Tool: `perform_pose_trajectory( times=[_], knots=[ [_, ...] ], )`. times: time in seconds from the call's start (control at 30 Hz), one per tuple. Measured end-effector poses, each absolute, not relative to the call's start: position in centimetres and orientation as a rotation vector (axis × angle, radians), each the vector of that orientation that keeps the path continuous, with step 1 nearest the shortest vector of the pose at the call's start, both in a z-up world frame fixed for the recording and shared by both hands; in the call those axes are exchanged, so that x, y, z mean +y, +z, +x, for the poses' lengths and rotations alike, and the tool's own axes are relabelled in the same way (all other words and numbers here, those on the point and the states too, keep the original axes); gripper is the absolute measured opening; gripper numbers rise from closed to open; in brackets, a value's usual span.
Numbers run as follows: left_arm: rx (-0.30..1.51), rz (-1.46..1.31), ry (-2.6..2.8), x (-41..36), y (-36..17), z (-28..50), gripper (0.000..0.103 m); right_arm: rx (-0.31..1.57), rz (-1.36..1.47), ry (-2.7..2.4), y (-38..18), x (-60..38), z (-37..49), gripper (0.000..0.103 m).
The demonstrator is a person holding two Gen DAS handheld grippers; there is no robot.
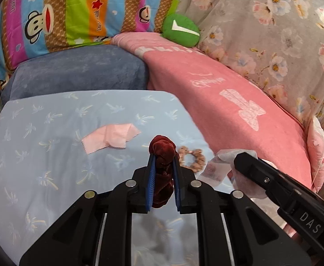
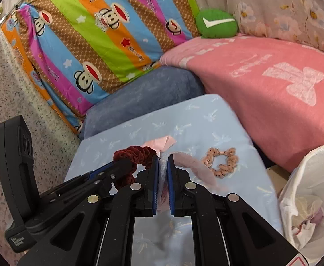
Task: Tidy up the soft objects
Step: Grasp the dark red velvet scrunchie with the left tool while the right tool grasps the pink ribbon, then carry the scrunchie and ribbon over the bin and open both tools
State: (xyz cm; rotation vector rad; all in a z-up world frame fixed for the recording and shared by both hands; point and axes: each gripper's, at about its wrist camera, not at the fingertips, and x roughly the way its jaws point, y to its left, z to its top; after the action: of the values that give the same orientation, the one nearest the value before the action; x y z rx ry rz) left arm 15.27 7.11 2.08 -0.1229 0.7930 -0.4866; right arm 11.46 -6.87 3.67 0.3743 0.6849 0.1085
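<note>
Blue sheet (image 1: 40, 146) lies bare at left frame, pillows crowding its far edge. Left gripper (image 1: 163, 155) clamps maroon scrunchie (image 1: 162, 148) at centre; right gripper (image 2: 163, 156) pinches sheer pouch (image 2: 163, 173).

left gripper (image 1: 163, 155) pointed forward and down, blue-padded jaws closed on a dark red scrunchie (image 1: 163, 153), which sticks out past the tips. right gripper (image 2: 163, 157) just beside it on its right, angled slightly inward, jaws nearly together, pinching a thin white translucent pouch (image 2: 185, 166). tips of both grippers close together, low over the surface.
</note>
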Motion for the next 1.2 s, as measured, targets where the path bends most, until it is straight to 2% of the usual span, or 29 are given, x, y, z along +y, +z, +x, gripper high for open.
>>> perform_pose_trajectory(
  times=[0.5,1.2],
  knots=[
    [0.728,-0.042,-0.628,-0.1,5.5,10.1,0.014,0.568,0.399,0.010,8.6,-14.3,4.3,0.008],
    [0.785,0.065,-0.804,-11.1,5.2,5.5,0.016,0.551,0.479,-0.185,6.9,-26.3,-3.0,0.009]
  ],
)
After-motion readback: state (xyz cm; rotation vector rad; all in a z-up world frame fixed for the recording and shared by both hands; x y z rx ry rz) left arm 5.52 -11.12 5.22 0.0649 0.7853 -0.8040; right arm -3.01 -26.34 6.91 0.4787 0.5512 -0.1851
